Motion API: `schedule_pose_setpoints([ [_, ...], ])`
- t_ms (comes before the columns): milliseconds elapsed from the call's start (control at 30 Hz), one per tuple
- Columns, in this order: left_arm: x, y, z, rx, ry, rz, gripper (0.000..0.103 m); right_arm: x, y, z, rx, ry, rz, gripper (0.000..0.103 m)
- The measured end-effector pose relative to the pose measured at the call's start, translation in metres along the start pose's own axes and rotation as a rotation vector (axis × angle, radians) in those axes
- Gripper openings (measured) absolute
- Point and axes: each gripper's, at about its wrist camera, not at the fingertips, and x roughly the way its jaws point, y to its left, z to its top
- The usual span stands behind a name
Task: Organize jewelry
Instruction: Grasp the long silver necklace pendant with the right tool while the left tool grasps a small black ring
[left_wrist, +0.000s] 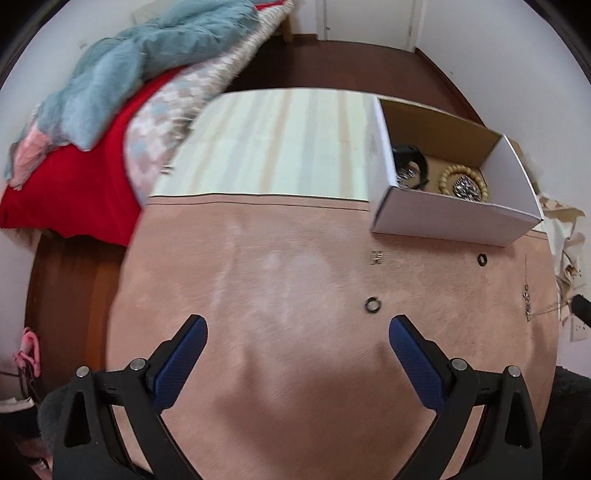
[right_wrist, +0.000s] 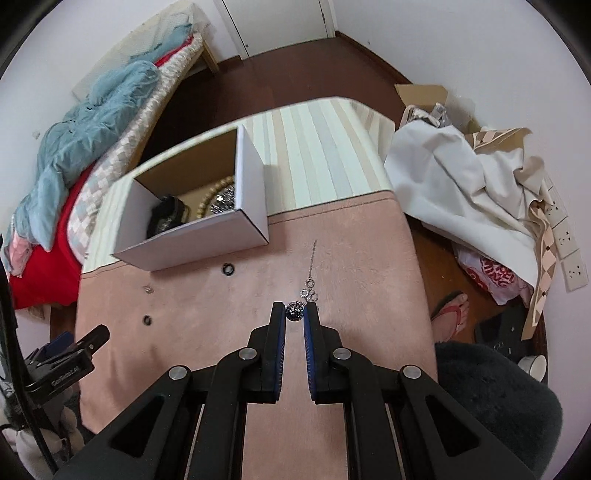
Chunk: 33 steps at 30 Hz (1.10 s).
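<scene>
The necklace (right_wrist: 309, 275) lies on the pink surface (right_wrist: 221, 325) in the middle of the right wrist view. Its thin chain runs up the frame, then come some small silver rings, and its dark round pendant (right_wrist: 294, 313) sits at the lower end. The right gripper (right_wrist: 294, 314) has its jaws pressed together on this pendant — the blue pads touch it from both sides.

Up and to the left of it, one black ring (right_wrist: 228, 269) lies just below the white box (right_wrist: 207, 229), and a second black ring (right_wrist: 147, 319) lies further down to the left. A small metal piece (right_wrist: 148, 289) is between them, near the left edge of the surface. Inside the box are a beaded bracelet (right_wrist: 207, 195), a shiny silver item and a dark object.

The left gripper (left_wrist: 298, 328) is in the lower half of the left wrist view, its jaws spread wide over bare pink surface — nothing is between them. The second black ring is just above its right-hand jaw in that frame.
</scene>
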Motion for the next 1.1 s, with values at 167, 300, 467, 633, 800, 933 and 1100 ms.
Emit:
schedule_pose_setpoints([
  [167, 0.028, -0.026, 0.005, 0.077, 0.042, -0.019, 0.091, 0.028, -0.001, -0.004, -0.021, 0.026, -0.040, 0.010],
  [300, 0.039, -0.038, 0.006, 0.108, 0.056, -0.025, 0.080, 0.030, -0.008, -0.006, 0.000, 0.021, -0.046, 0.010],
  [467, 0.046, -0.045, 0.004, 0.125, 0.062, -0.056, 0.023, 0.029, -0.014, -0.005, 0.010, 0.015, -0.057, 0.010],
  [633, 0.044, -0.048, 0.003, 0.132, 0.053, -0.067, 0.010, 0.028, -0.012, -0.004, 0.002, 0.012, -0.061, 0.010],
  [800, 0.038, -0.049, 0.001, 0.134, 0.040, -0.069, 0.010, 0.021, -0.006, -0.006, -0.009, 0.004, -0.051, 0.010],
  [933, 0.019, -0.049, 0.002, 0.142, 0.004, -0.076, 0.010, 0.001, 0.001, -0.004, -0.016, -0.021, -0.018, 0.010],
  [1100, -0.020, -0.049, 0.011, 0.139, -0.056, -0.120, 0.010, -0.036, 0.014, 0.009, -0.031, -0.076, 0.039, 0.010],
])
